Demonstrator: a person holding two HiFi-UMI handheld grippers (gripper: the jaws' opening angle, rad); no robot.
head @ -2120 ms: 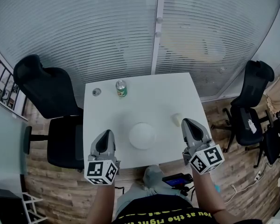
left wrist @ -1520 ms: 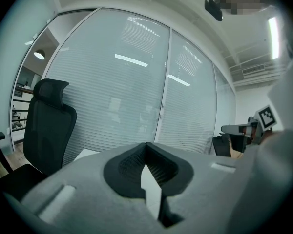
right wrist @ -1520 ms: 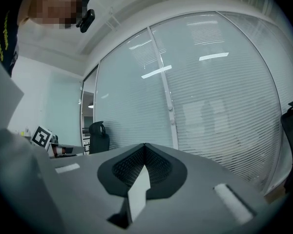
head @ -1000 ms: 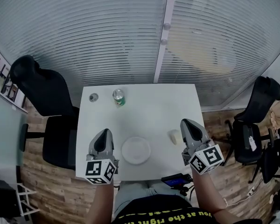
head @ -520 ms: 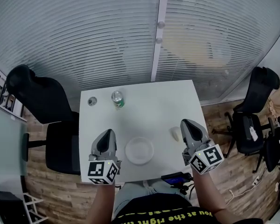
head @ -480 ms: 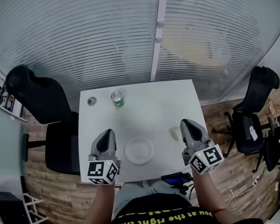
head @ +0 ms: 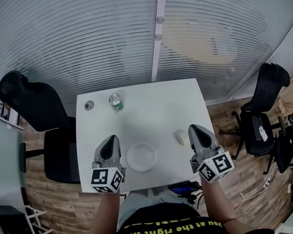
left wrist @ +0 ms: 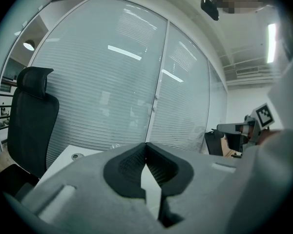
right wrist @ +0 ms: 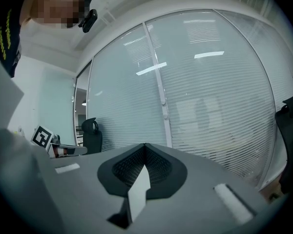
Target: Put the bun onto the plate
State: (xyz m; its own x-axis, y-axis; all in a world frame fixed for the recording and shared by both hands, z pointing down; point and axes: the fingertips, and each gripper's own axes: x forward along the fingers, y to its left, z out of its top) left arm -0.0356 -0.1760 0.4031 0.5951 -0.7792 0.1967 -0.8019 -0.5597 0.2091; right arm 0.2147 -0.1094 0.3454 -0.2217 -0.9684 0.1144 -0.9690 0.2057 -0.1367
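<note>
In the head view a pale bun (head: 180,137) lies on the white table (head: 151,106) near its right edge. A white plate (head: 141,156) sits near the table's front edge, left of the bun. My left gripper (head: 110,144) hovers just left of the plate, shut and holding nothing. My right gripper (head: 196,130) hangs just right of the bun, also shut and holding nothing. Both gripper views look level at the window blinds; the left gripper (left wrist: 146,145) and the right gripper (right wrist: 145,146) show their jaw tips meeting. Neither gripper view shows bun or plate.
A green drink can (head: 115,102) and a small round lid (head: 89,105) stand at the table's far left. A black office chair (head: 34,116) stands left of the table, another black chair (head: 266,101) at the right. A phone (head: 183,187) lies on the person's lap.
The head view has shifted, so the table, plate and bun sit slightly further left in the picture. Both grippers keep their places and stay shut.
</note>
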